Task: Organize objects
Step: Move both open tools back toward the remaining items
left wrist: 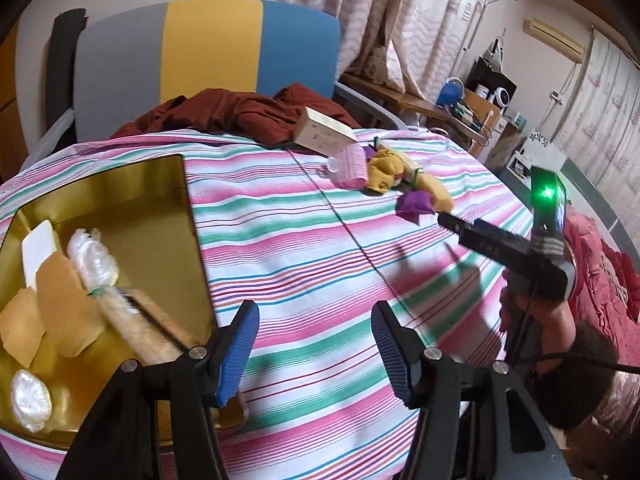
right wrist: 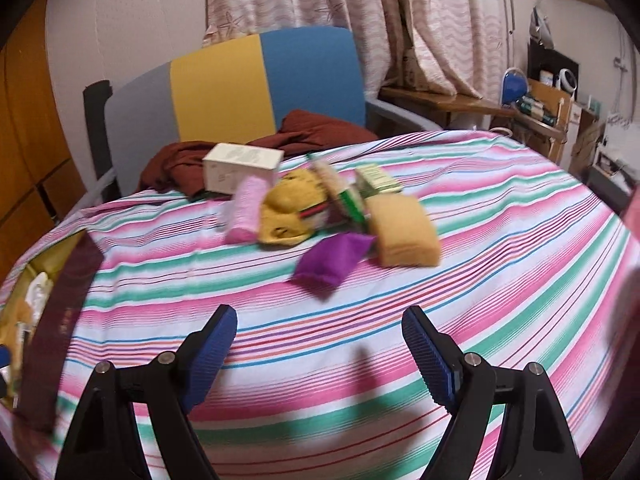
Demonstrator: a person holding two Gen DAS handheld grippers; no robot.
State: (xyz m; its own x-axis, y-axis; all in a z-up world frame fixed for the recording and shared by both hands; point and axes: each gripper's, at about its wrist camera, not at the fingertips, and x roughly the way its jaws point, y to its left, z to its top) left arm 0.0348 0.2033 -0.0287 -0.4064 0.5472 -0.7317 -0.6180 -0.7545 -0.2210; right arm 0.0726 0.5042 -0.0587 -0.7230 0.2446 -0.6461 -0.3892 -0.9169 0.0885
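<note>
Ahead of the right gripper (right wrist: 319, 354), past a stretch of bare striped cloth, lies the purple pouch (right wrist: 334, 259), the nearest piece of a loose heap on the desk (right wrist: 500, 280); its long axis runs slantwise across the view, low at the left and rising toward the right. Just behind and touching it sits a tan padded pouch (right wrist: 402, 230), then a yellow soft toy (right wrist: 286, 212), a pink roll (right wrist: 246, 208), a green-printed packet (right wrist: 378, 180) and a white carton (right wrist: 240, 168), with a dark red garment (right wrist: 320, 130) and a striped chair back (right wrist: 224, 84) beyond. The right fingers (right wrist: 212, 356) stand spread wide with nothing between them, pointing almost straight at the pouch, so a forward reach would probably meet its near corner first. The left gripper (left wrist: 314, 350) is likewise released and empty, over the desk beside the gold tin (left wrist: 120, 200), which already holds tan pads, a cracker sleeve and wrapped sweets. Seen from the left wrist, the heap lies well away and the right gripper is just short of the purple pouch, so the right hand looks the nearer one for the pick, the tin well to its left.
</note>
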